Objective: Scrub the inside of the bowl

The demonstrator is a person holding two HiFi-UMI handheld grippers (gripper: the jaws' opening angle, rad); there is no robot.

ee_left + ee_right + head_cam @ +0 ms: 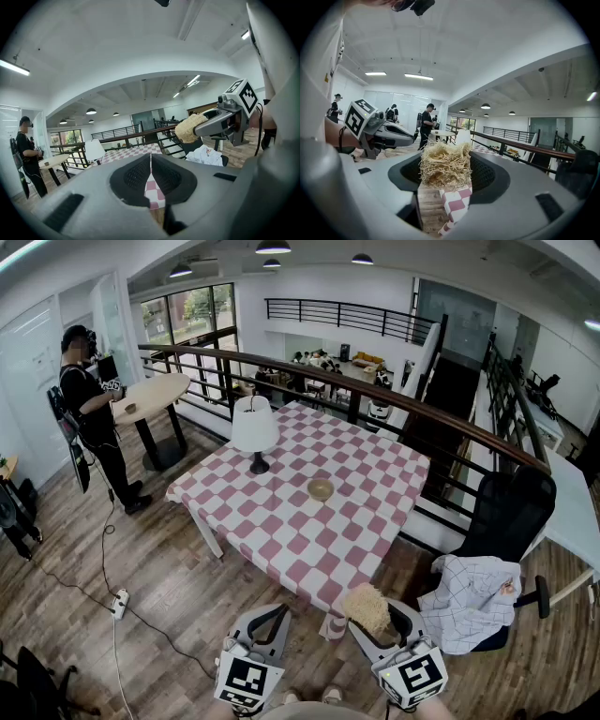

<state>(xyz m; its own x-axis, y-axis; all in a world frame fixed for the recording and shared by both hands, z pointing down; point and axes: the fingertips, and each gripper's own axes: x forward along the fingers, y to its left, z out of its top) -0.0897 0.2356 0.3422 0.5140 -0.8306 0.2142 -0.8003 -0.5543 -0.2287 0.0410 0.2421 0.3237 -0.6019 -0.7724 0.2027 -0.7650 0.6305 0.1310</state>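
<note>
both grippers are cut off at the head view's bottom edge. the left gripper (pixel 151 161) has its jaws pressed together, empty; the right gripper (pixel 370 622) clamps a straw-coloured scrubber (pixel 444 165). the bowl (pixel 321 488) sits mid-table on the checked cloth (pixel 281 512), well apart from both. bare wooden floor (pixel 169 568) lies open at left.

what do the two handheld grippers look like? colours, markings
The left gripper and the right gripper match: light grey moulded two-jaw bodies with a dark meshed lining round the jaws. Each carries a white cube printed with black square markers at its rear end.
</note>
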